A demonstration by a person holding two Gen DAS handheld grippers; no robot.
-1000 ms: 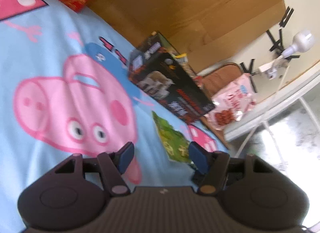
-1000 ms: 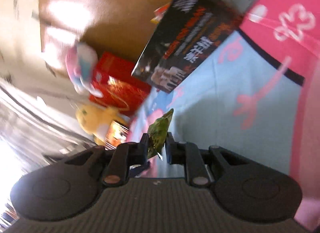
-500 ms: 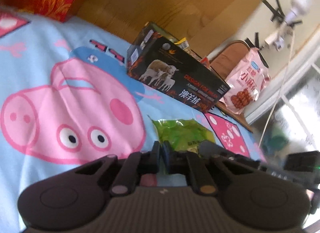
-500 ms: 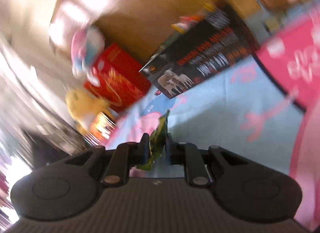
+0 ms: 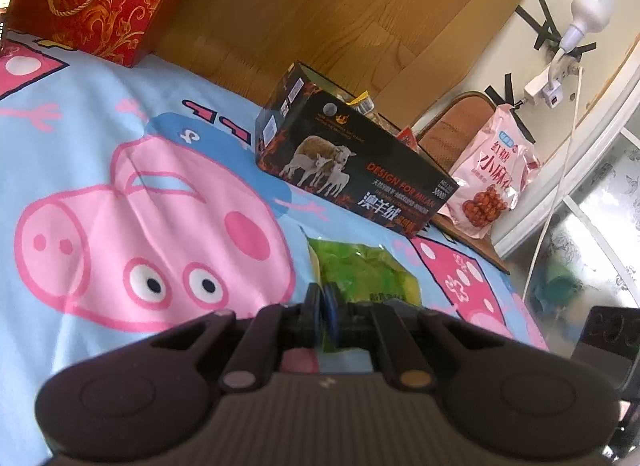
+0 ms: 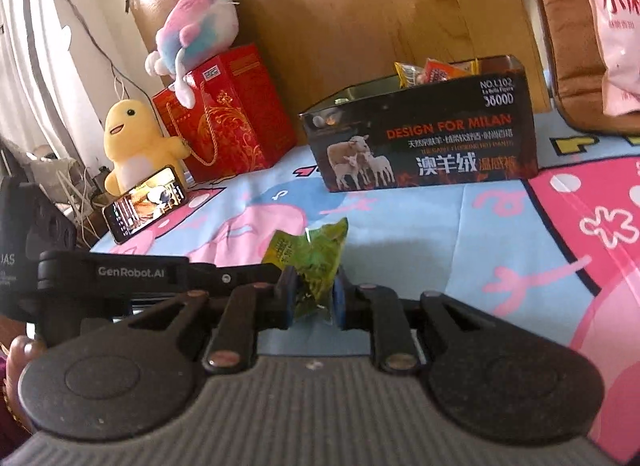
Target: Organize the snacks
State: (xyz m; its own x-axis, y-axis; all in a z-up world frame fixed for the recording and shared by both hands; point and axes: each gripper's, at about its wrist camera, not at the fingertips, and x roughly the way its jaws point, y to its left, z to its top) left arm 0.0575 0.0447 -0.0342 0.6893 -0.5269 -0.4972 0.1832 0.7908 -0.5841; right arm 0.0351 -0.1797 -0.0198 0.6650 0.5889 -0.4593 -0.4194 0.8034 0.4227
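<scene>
A green snack packet (image 6: 316, 262) is held between both grippers above the cartoon-pig sheet. My right gripper (image 6: 313, 298) is shut on its near end. My left gripper (image 5: 323, 318) is shut on the packet's edge; the packet (image 5: 360, 270) spreads out just beyond its fingers, and its arm (image 6: 120, 272) reaches in from the left in the right wrist view. A black open-topped box with sheep pictures (image 6: 424, 137) stands ahead near the wooden headboard, with several snack packets (image 6: 432, 71) inside. The box also shows in the left wrist view (image 5: 352, 169).
A pink snack bag (image 5: 492, 185) leans against a brown cushion at the right. A red gift bag (image 6: 224, 113) with a plush on top, a yellow plush duck (image 6: 132, 145) and a phone (image 6: 144, 203) stand at the left. A lamp (image 5: 576, 25) is clamped on the wall.
My left gripper has shut, from wide open a second ago, onto the green packet's edge. My right gripper has swung level, still holding the packet, now facing the black box.
</scene>
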